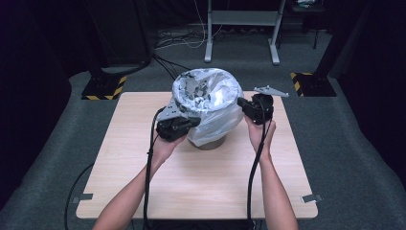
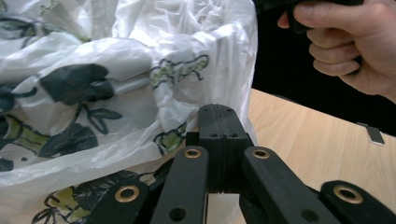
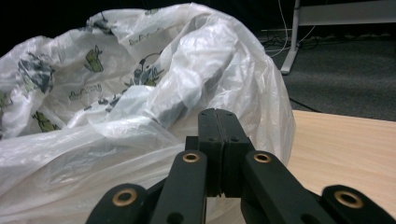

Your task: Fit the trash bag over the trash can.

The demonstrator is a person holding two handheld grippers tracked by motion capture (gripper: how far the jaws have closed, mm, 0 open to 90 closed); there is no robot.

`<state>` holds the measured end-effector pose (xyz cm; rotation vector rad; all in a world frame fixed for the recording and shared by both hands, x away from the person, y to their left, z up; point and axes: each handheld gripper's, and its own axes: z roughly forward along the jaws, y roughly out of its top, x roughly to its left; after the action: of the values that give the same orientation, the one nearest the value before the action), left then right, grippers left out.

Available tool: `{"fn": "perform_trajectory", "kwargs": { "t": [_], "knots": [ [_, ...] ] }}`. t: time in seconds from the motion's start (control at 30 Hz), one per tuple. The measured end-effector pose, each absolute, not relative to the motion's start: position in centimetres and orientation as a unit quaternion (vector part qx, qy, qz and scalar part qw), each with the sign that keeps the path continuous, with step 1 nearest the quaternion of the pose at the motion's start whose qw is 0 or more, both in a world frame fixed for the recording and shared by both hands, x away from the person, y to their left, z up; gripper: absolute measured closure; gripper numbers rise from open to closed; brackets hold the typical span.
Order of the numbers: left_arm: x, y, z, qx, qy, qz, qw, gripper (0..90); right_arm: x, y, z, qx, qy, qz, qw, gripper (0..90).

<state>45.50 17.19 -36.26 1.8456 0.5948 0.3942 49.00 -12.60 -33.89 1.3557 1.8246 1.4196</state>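
A white plastic bag point(image 1: 208, 103) with green and dark printed patterns stands near the far middle of the wooden table point(image 1: 201, 177), draped over a round bin point(image 1: 209, 143) whose base peeks out under the bag's lower edge. The bag's mouth gapes upward, its rim crumpled.

The 2 grippers flank the bag. The left gripper point(image 1: 191, 121) sits at the bag's left side, low against the plastic; in the left gripper view its jaws are pressed flat together at the bag's edge point(image 2: 218, 112) — whether any plastic is pinched between them I cannot tell. The right gripper point(image 1: 241, 103) meets the bag's right side, just below the rim. In the right gripper view its jaws are likewise closed tight point(image 3: 218, 114) against the crumpled plastic, and again a pinch cannot be confirmed.
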Motion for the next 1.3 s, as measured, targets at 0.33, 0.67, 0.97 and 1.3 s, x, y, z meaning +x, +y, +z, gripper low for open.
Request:
{"fn": "perform_trajectory", "kwargs": {
  "t": [0.33,0.67,0.97,1.3],
  "knots": [
    [46.0,18.7,-36.9,0.774,0.274,0.178,0.543,90.0,47.4,-12.3,-34.0,0.469,0.683,0.513,0.224,75.2],
    [47.4,21.3,-37.3,0.76,0.313,0.187,0.539,90.0,46.3,-14.4,-32.8,0.463,0.662,0.538,0.242,39.9],
    [50.0,23.8,-37.5,0.738,0.362,0.181,0.54,90.0,48.9,-14.7,-31.3,0.469,0.662,0.525,0.256,39.7],
    [53.2,24.8,-37.5,0.722,0.401,0.163,0.539,90.0,52.4,-12.6,-29.4,0.445,0.683,0.516,0.263,44.3]
  ]
}}
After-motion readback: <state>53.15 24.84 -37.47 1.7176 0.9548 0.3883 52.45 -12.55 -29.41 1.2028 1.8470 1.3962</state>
